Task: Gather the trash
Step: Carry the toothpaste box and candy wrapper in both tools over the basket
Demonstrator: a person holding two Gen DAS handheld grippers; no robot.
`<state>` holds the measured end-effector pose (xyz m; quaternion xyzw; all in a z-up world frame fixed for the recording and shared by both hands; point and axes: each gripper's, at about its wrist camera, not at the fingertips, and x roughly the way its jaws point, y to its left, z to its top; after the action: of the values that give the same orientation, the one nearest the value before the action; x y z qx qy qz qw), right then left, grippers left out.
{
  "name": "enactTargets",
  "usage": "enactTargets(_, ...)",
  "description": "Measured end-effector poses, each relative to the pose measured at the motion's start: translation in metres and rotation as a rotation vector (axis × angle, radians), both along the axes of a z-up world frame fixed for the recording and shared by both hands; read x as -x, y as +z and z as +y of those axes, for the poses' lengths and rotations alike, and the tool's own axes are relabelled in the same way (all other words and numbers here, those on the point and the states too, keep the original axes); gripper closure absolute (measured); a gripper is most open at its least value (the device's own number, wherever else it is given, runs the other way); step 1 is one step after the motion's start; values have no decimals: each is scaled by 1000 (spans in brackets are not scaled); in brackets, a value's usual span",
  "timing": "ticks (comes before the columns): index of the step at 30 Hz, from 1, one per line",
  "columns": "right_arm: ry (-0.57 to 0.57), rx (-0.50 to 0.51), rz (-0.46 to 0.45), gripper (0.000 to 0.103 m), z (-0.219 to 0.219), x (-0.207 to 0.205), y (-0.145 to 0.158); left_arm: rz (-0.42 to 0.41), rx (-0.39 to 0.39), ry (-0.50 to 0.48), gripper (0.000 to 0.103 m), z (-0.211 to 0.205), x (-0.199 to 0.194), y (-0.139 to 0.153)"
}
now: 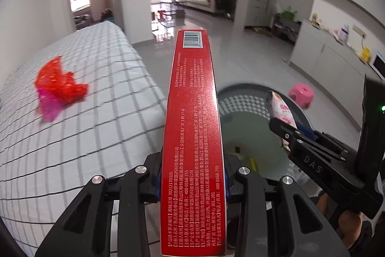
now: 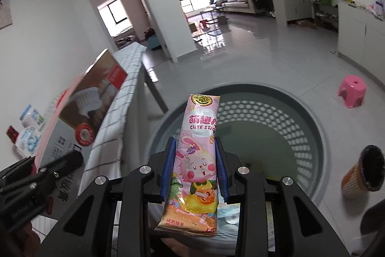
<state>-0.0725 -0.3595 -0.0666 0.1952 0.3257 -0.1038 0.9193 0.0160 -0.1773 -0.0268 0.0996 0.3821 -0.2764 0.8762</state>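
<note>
Between the fingers of my left hand-held gripper (image 1: pixel 192 175) I am clamping a long red box (image 1: pixel 193 127), which is pointing straight ahead. To its left, the surface (image 1: pixel 101 78) with the checked cloth is carrying a crumpled red and pink wrapper (image 1: pixel 59 86). My right hand-held gripper (image 2: pixel 195 170) is pinching a pink candy packet (image 2: pixel 196 160) upright between its blue pads (image 2: pixel 168 168). Just ahead of and below both, the round grey basket (image 2: pixel 310 122) is sitting on the floor. Right of the right hand-held gripper, a paper cup (image 2: pixel 361 175) is lying tipped, with a pink stool (image 2: pixel 352 90) further off.
</note>
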Motion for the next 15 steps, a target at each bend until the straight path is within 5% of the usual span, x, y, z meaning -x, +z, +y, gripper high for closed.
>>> enactTargets(15, -91, -3, 93, 72, -26, 3, -19, 83, -38, -90, 69, -49, -8, -32)
